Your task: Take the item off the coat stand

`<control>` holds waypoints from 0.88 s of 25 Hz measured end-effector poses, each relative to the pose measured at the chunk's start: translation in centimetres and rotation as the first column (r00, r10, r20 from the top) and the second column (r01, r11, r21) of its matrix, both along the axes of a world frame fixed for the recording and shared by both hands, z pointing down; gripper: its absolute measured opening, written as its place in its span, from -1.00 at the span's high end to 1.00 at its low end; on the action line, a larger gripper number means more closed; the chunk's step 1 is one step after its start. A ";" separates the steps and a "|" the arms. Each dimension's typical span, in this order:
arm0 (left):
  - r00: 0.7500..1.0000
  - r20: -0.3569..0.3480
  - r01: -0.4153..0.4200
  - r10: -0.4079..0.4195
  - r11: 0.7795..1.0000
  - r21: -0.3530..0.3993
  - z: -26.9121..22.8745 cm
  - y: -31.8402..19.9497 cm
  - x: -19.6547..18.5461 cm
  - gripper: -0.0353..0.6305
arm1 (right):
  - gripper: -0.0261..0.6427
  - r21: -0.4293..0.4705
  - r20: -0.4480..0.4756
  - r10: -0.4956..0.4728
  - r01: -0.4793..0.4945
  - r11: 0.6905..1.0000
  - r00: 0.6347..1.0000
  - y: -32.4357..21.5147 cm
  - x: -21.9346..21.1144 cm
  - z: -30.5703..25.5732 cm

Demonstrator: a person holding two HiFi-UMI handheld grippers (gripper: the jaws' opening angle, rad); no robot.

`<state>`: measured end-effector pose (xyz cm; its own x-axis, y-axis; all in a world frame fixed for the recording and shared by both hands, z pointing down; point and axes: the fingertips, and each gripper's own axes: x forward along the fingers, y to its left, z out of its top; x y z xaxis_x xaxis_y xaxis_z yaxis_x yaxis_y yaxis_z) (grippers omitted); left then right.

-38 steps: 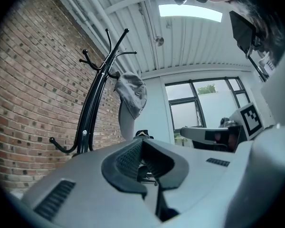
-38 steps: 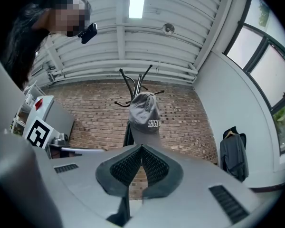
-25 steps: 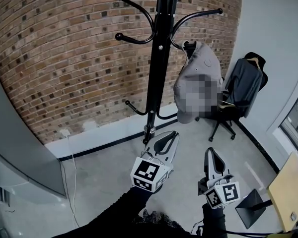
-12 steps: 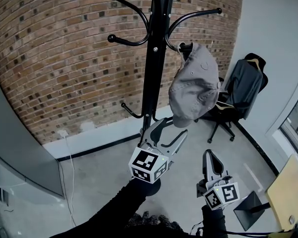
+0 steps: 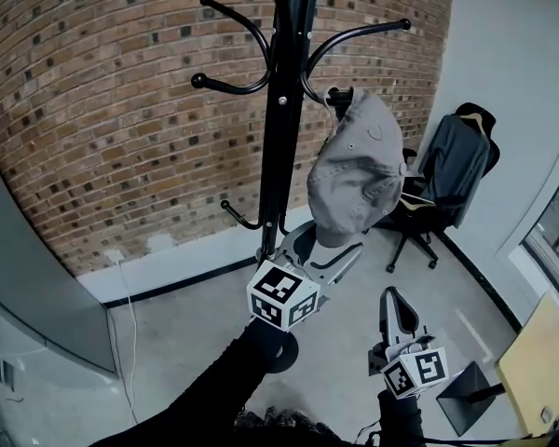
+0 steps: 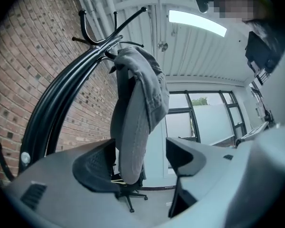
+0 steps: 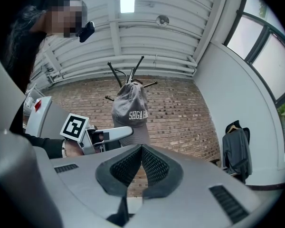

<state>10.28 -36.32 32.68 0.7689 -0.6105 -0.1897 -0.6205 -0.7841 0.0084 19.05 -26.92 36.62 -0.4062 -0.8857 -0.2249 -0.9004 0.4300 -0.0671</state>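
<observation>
A grey cap (image 5: 354,175) hangs from a hook of the black coat stand (image 5: 281,110), with its brim pointing down. My left gripper (image 5: 331,242) is raised under it with its jaws opening. In the left gripper view the cap's (image 6: 135,122) lower edge hangs between the two pads of that gripper (image 6: 137,158), and neither pad presses on it. My right gripper (image 5: 397,307) is lower and to the right, shut and empty. From the right gripper (image 7: 141,163) view I see the cap (image 7: 130,109) and the left gripper (image 7: 107,135) ahead.
A brick wall (image 5: 102,110) stands behind the stand. An office chair with a dark jacket (image 5: 452,170) is at the right. A grey cabinet (image 5: 28,287) stands at the left, a wooden board (image 5: 540,361) at the lower right, and a cable (image 5: 130,291) runs down the wall.
My left gripper has risen to the cap and its jaws have gone from shut to wide apart around the cap's lower edge. The right gripper has hardly moved.
</observation>
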 end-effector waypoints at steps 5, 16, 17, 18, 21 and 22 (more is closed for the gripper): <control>1.000 -0.001 -0.028 0.028 1.000 0.003 -0.3 -0.3 0.8 -0.06 | 0.89 -0.001 0.002 0.014 -0.014 1.000 1.000 0.0 0.6 0.0; 0.997 0.028 -0.079 0.077 0.990 0.118 -1.8 2.1 1.4 0.79 | 0.89 0.002 0.008 0.028 -0.028 1.000 1.000 0.2 1.2 0.1; 0.996 0.035 -0.080 0.076 0.988 0.131 -2.1 2.4 1.4 0.79 | 0.89 0.005 0.008 0.029 -0.030 1.000 1.000 0.3 1.2 0.1; 0.996 0.039 -0.083 0.078 0.987 0.141 -2.3 2.6 1.4 0.79 | 0.89 0.009 0.009 0.031 -0.031 0.999 0.999 0.4 1.3 0.1; 0.995 0.051 -0.098 0.091 0.983 0.158 -2.8 3.1 1.5 0.80 | 0.89 0.019 0.011 0.033 -0.033 0.999 0.999 0.7 1.5 0.3; 0.994 0.054 -0.099 0.091 0.981 0.165 -3.0 3.3 1.4 0.80 | 0.89 0.020 0.011 0.032 -0.033 0.999 0.999 0.7 1.5 0.3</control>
